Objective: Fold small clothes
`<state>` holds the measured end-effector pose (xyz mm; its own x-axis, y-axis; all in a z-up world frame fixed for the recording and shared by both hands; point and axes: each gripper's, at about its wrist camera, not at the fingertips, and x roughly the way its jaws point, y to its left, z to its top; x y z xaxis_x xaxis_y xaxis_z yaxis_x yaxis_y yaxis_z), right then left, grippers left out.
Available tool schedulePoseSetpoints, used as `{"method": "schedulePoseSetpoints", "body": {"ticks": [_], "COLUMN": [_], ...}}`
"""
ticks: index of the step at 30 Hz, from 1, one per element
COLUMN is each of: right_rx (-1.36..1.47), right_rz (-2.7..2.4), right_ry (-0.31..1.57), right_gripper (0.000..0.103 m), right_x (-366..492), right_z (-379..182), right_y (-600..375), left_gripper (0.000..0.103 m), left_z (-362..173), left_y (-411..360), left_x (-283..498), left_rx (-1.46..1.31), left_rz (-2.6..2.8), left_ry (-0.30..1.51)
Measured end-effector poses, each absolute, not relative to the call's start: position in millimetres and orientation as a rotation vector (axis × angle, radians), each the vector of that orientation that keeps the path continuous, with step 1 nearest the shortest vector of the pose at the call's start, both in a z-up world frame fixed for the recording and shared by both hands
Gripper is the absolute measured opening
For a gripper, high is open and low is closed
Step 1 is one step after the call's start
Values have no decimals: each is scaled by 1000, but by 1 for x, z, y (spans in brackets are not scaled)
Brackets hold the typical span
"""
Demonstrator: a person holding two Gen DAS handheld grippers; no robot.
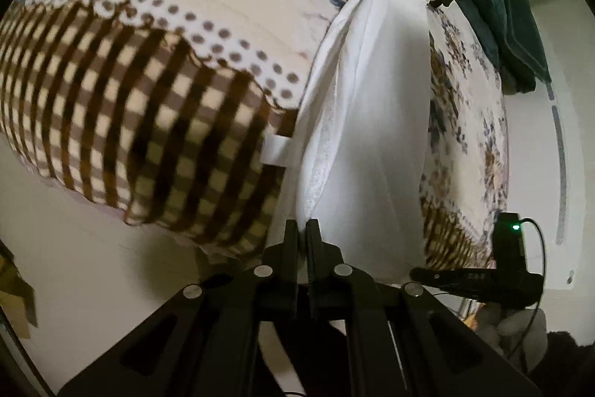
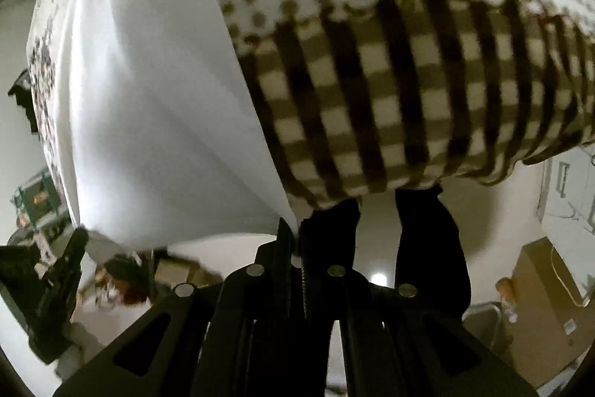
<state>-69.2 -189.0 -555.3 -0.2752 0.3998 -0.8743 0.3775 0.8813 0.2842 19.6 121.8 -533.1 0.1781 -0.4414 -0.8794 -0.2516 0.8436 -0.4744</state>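
A white garment (image 1: 372, 121) lies stretched over the patterned blanket (image 1: 148, 92), which has a brown check border and a floral middle. My left gripper (image 1: 305, 229) is shut on the garment's near edge, which rises off the blanket from the pinch. In the right wrist view the same white garment (image 2: 148, 99) fills the left half, and my right gripper (image 2: 295, 229) is shut on a corner of its edge. The other gripper's black body (image 1: 483, 281) shows at the lower right of the left wrist view. A small white tab (image 1: 275, 155) sticks out beside the garment.
A dark green cloth (image 1: 509, 25) lies at the far end of the blanket. The bed's front edge drops to a pale floor (image 1: 74, 266). A cardboard box (image 2: 546, 289) and clutter (image 2: 119, 281) sit on the floor, and a person's dark legs (image 2: 427, 240) stand by the bed edge.
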Motion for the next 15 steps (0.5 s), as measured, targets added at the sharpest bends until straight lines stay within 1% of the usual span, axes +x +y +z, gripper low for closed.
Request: {"method": "schedulePoseSetpoints", "body": {"ticks": [1,2,3,4,5,9,10,11,12,13,15], "right_rx": [582,603,618,634,637,608,573,545,514,516,507], "right_rz": [25,38,41,39,39,60,70,72,45,22,-20], "right_ry": [1885,1877,1869,1854,1846,1842,1837,1825,1818,1809,1766], "right_gripper": [17,22,37,50,52,52,51,46,7,2,1], "right_x": [-69,-68,-69,-71,-71,-51,-48,-48,-48,-50,-53], "right_z": [-554,-553,-551,-550,-552,-569,-572,-573,-573,-571,-558], "right_y": [-190,-189,-189,-188,-195,-179,-171,-164,-161,-161,-167], "left_gripper": [2,2,2,2,2,2,2,2,2,2,2], "left_z": [-533,-531,-529,-526,-524,-519,-519,-519,-519,-520,-521], "left_y": [120,120,119,118,116,112,111,111,111,110,109], "left_x": [19,20,20,20,20,21,22,23,23,22,20], "left_rx": [-611,-622,-628,-631,-631,-626,-631,-633,-632,-636,-637], "left_rz": [-145,-147,-147,-151,-157,-175,-180,-180,-180,-182,-184], "left_ry": [1407,1404,1402,1397,1396,1396,1397,1398,1399,1401,1404]}}
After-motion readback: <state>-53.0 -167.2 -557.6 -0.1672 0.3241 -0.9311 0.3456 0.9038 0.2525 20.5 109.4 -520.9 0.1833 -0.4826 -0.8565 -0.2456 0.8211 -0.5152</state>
